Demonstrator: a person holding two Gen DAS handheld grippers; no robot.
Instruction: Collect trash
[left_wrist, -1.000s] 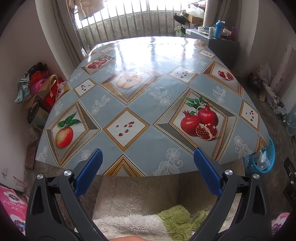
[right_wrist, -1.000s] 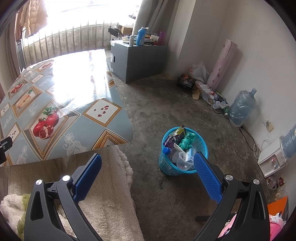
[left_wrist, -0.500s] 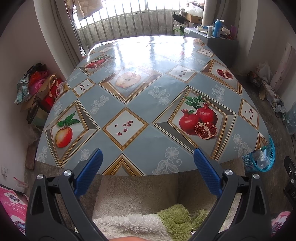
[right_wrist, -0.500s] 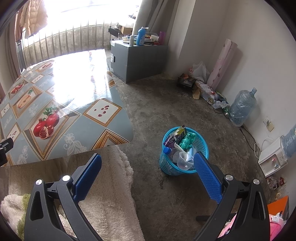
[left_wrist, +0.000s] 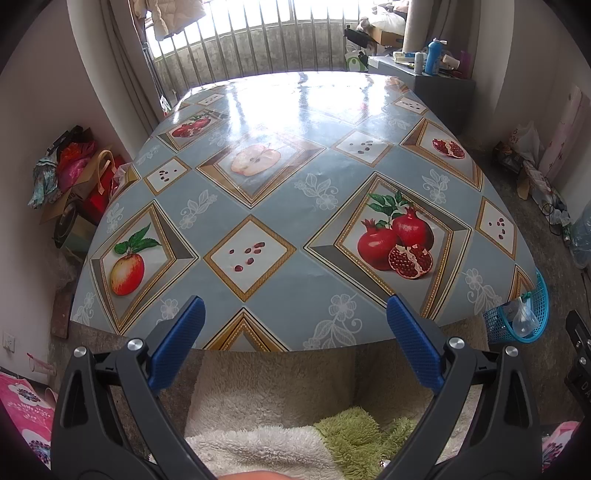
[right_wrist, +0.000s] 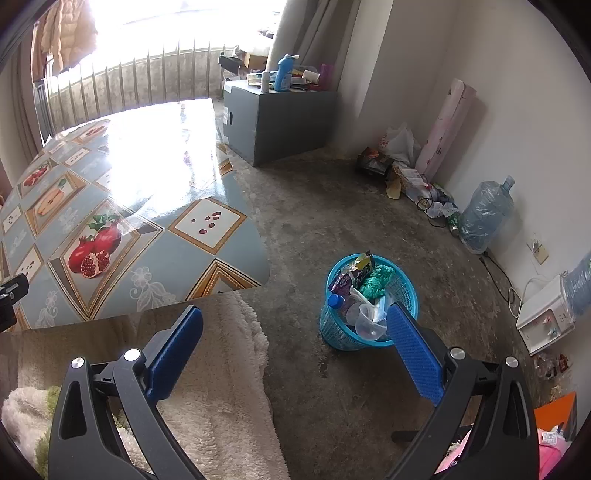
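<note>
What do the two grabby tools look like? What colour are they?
Both look the same. The left tool and the right tool each have two black plastic arms shaped like a big clamp, with round silver bolts at the joints. Each finger ends in a flat blue pad with a bumpy, dotted surface. No cables or writing show.

The table (left_wrist: 280, 206) lies ahead of the left fingers (left_wrist: 177, 343). The basket (right_wrist: 334, 334) stands on the floor (right_wrist: 369, 229) between the right fingers (right_wrist: 413, 354), nearer the right one, trash (right_wrist: 362, 291) inside.
</note>
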